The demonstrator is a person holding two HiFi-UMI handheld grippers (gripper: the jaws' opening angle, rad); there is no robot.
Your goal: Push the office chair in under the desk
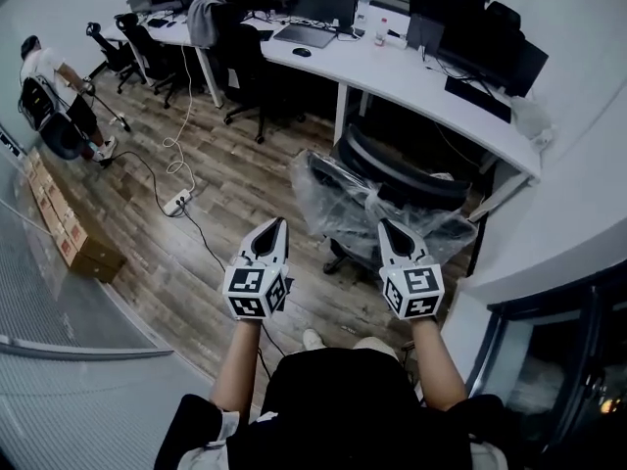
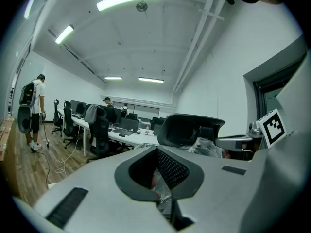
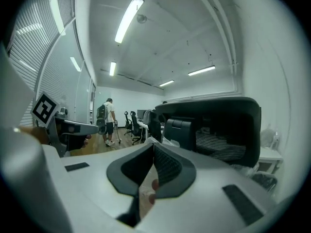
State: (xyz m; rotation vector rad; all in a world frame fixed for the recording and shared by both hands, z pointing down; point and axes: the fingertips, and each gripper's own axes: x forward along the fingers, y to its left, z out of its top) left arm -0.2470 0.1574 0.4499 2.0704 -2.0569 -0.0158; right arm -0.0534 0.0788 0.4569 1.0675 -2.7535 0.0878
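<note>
Plastic-wrapped office chair (image 1: 411,179) sits at white desk (image 1: 411,81); power strip (image 1: 178,202) lies leftward.

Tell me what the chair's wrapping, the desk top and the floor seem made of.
Wrapping: likely thin clear plastic film; crinkled, glossy, see-through.
Desk top: smooth white board, perhaps laminate; matte, even.
Floor: wood or wood-look planks; grey-brown grain, visible seams.

My chair (image 1: 392,179) is black under clear plastic (image 1: 323,202). The desk (image 1: 411,76) is white, the floor (image 1: 235,179) grey-brown wood plank. My left gripper (image 1: 277,223) and right gripper (image 1: 386,225) are pale grey with black linings, and their cubes (image 1: 257,292) carry black-and-white square markers. The boxes (image 1: 93,258) are brown.
</note>
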